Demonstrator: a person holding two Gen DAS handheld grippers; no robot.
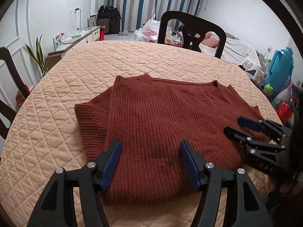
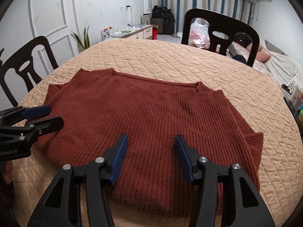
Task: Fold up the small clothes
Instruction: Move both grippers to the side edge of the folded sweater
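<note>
Sweater (image 1: 161, 132) lies flat mid-desk (image 1: 56, 104) under the left gripper (image 1: 150, 162), jaws apart and empty, while the right gripper (image 2: 150, 158), likewise apart, should pinch the near hem evenly before folding toward the far edge.

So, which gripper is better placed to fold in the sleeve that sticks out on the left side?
Left. The left gripper is open over the sweater next to that sleeve; the right gripper, also open, hovers nearer the opposite edge.
</note>
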